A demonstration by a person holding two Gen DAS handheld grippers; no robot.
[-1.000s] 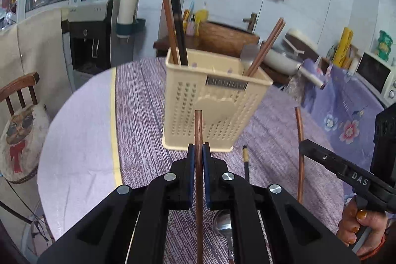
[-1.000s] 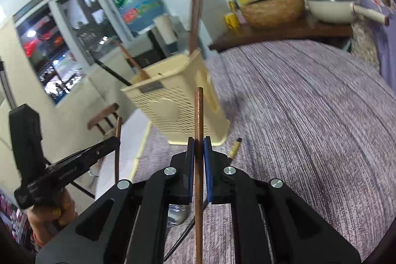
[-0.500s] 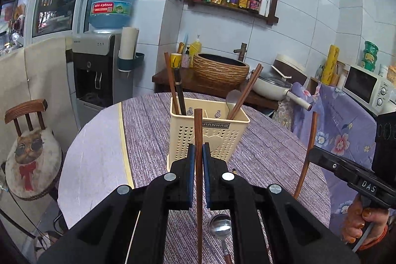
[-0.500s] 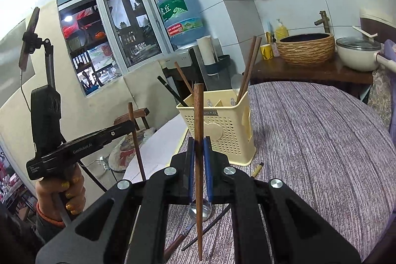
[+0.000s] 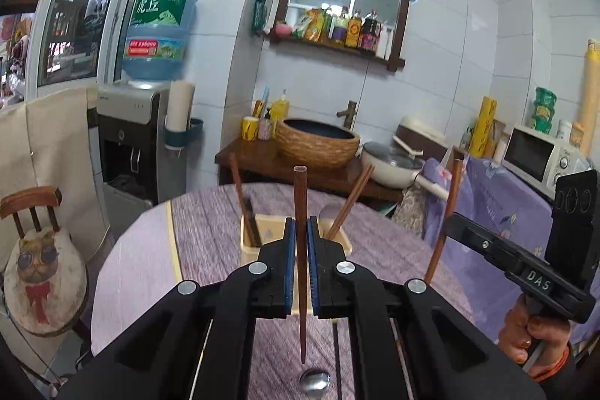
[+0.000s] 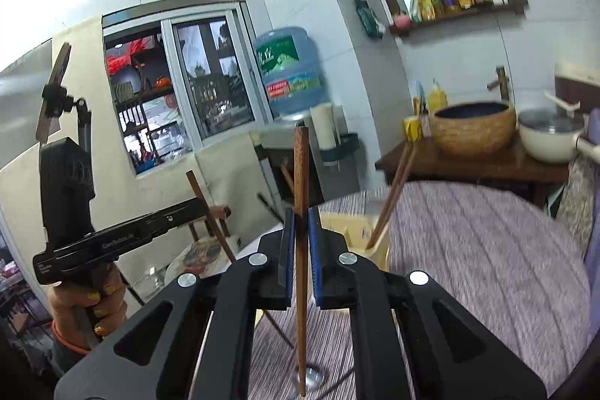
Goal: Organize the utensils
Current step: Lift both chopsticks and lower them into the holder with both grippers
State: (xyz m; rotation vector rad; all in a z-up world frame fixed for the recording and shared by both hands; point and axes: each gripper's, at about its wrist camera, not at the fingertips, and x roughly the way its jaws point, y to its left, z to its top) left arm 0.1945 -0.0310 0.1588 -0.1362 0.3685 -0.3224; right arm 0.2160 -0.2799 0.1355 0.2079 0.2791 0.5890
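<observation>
Chopsticks: I have one upright in each pair of tongs. Left gripper (image 5: 300, 235) is clamped tight on a brown chopstick (image 5: 300, 197); right gripper (image 6: 300, 231) likewise pinches another chopstick (image 6: 301, 175). Both hang above the purple-clothed table (image 5: 393, 250), near the cream utensil basket (image 5: 249, 246) already holding sticks.

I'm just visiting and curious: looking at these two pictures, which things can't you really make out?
- Holder: left view, mostly hidden behind the left gripper; compartments can't be counted.
- Spoon: left view, only the bowl shows; handle cut off by the bottom edge.
- Holder: right view, blurred, mostly behind the right gripper.
- Bottles: too small to read labels.
</observation>
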